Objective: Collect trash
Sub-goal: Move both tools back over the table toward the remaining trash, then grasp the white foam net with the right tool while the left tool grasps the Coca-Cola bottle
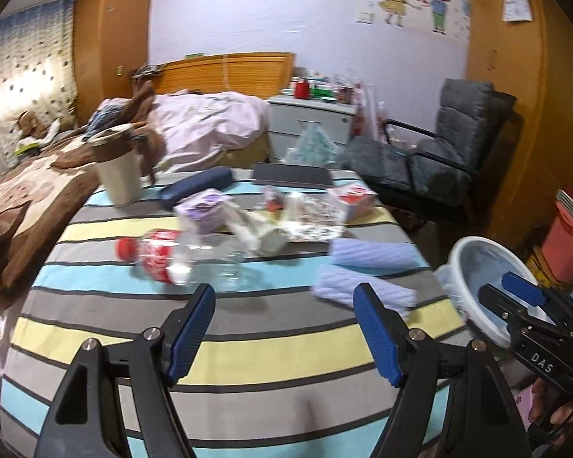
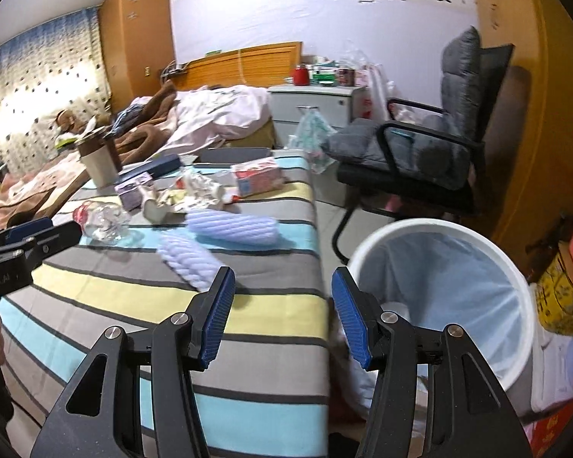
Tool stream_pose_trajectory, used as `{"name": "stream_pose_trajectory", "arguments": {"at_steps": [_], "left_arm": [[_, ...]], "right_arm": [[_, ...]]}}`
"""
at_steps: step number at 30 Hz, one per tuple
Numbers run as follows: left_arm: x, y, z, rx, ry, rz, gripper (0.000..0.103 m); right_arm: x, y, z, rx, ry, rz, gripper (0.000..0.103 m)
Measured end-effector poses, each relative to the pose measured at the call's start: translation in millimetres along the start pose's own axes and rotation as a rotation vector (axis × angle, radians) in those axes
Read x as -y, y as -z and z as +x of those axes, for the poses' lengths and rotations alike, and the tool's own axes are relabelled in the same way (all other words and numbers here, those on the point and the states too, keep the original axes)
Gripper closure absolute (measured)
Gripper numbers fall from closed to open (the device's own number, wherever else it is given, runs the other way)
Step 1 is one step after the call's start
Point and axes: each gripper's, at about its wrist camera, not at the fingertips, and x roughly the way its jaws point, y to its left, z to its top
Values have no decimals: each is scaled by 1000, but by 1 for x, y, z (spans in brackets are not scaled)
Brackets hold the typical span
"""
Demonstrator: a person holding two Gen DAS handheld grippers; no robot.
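Trash sits in a loose cluster mid-table: a clear plastic bottle (image 1: 179,255) with red cap and label lying on its side, and just behind it a crumpled white wrapper (image 1: 256,234), a purple carton (image 1: 206,212) and a patterned wrapper (image 1: 313,217). The white bin (image 2: 443,301), lined with a pale bag, stands on the floor just off the table's right edge.

Your left gripper (image 1: 284,328) hangs over the striped tablecloth (image 1: 248,351) on the near side of the bottle, jaws apart, nothing between them. Your right gripper (image 2: 282,313) is over the table's right edge beside the bin, jaws likewise released and empty.

Risks, as judged:
- The bottle lies on its side, so a glancing pad could roll it toward the bed-side edge.
- Two rolled lilac towels (image 1: 370,263) lie between the bottle and the bin; a low carry could drag them off.
- The lidded cup (image 1: 116,168), beyond the bottle near the far left corner, would tip if clipped.
- The glasses case (image 1: 196,187), the dark tablet (image 1: 292,175) and the red-and-white tissue pack (image 1: 353,198) may not be trash; check before grabbing.

Room: the tablecloth on the near side of the bottle is bare. Beyond the bin, the grey chair (image 2: 428,141) narrows the floor.
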Motion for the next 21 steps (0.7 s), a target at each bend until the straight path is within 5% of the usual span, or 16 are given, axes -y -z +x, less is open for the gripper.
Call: {"name": "stream_pose_trajectory", "arguments": {"at_steps": [14,21], "left_arm": [[-76,2,19,-40,-133,-97,26],[-94,-3,40,-72,-109,-139,23]], "right_arm": [[-44,-10,36,-65,-78,-117,48],[-51,-12,60,-134,-118,-154,48]]}}
